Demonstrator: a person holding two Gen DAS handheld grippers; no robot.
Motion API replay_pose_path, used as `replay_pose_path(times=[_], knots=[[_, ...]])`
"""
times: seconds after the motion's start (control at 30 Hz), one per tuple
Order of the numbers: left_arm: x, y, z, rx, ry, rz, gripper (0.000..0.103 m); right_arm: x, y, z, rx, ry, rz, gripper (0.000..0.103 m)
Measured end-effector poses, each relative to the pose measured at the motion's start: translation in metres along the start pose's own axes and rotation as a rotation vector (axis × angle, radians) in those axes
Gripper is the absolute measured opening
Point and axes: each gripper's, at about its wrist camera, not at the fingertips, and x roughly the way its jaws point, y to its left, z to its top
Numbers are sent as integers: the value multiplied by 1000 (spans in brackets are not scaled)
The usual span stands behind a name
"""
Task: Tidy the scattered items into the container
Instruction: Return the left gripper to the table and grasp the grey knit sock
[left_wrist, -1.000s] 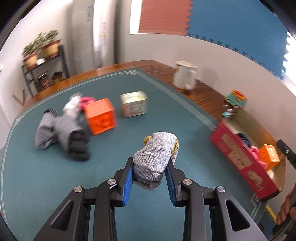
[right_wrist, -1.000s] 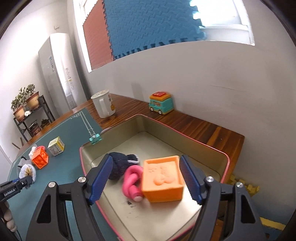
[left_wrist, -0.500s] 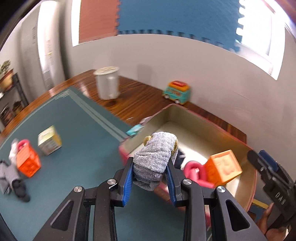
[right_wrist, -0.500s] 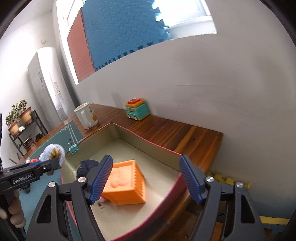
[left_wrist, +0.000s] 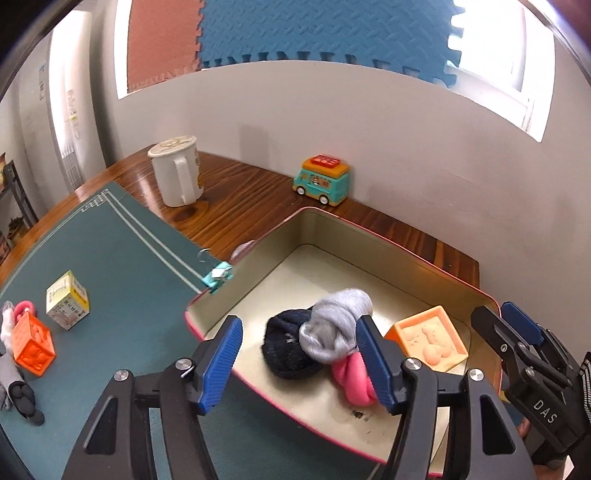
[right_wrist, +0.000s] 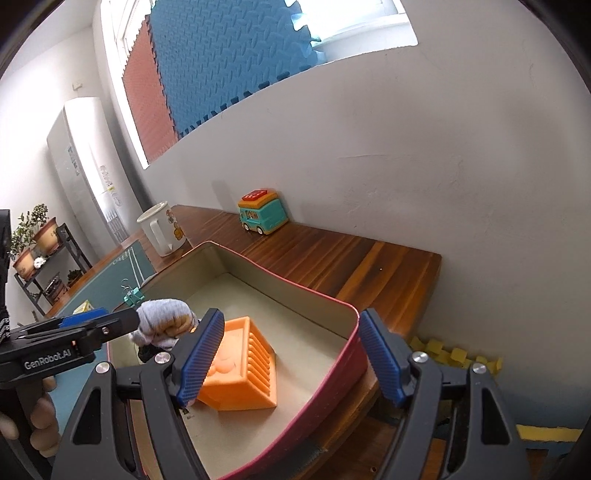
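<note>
Left gripper (left_wrist: 299, 363) jaws opening, grey sock roll (left_wrist: 334, 325) released into tin (left_wrist: 369, 230); right gripper (right_wrist: 291, 354) jaws wide, empty. Orange cube (left_wrist: 33, 349), yellow box (left_wrist: 67, 300) remain on desk.

Materials and surface finishes, desk and container

The container (left_wrist: 388, 236) showed thin sheet metal, its inner walls a dull gold satin and its rim red. The grey sock bundle (left_wrist: 334, 325) and dark sock bundle (left_wrist: 286, 347) were soft knitted cloth, matt. The orange block (left_wrist: 430, 338) was smooth moulded plastic with a ribbed side. The desk (left_wrist: 240, 199) was varnished wood, glossy, partly covered by a matt teal mat (left_wrist: 110, 266). The mug (left_wrist: 177, 175) looked glazed ceramic. The left hand-held gripper (left_wrist: 299, 365) had matt black plastic arms and ridged blue pads.
</note>
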Motion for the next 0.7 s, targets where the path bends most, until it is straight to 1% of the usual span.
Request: replay_pose_path(times=[0.1,0.17,0.27,0.37,0.47,0.6,0.63,0.7], knots=[[-3,11,-3,-25,-4,11,65,-5,9,0,-21,-28,-14,79],[-7,20,-6,-45,-3,17,65,-12,18,0,-57,-74,-45,79],[-13,37,-13,-80,-2,32,65,-22,35,1,-96,-124,-49,79],[-21,58,-22,-120,-4,53,65,-28,54,1,-133,-144,-22,79],[-31,81,-32,-157,-9,96,65,-28,77,-1,-166,-138,23,79],[-52,121,-51,-232,-17,161,68,-24,111,-7,-207,-98,106,80],[-57,131,-55,-250,-22,180,70,-22,121,-9,-220,-83,130,80],[-71,158,-66,-297,-37,228,70,-18,140,-13,-244,-53,177,80]])
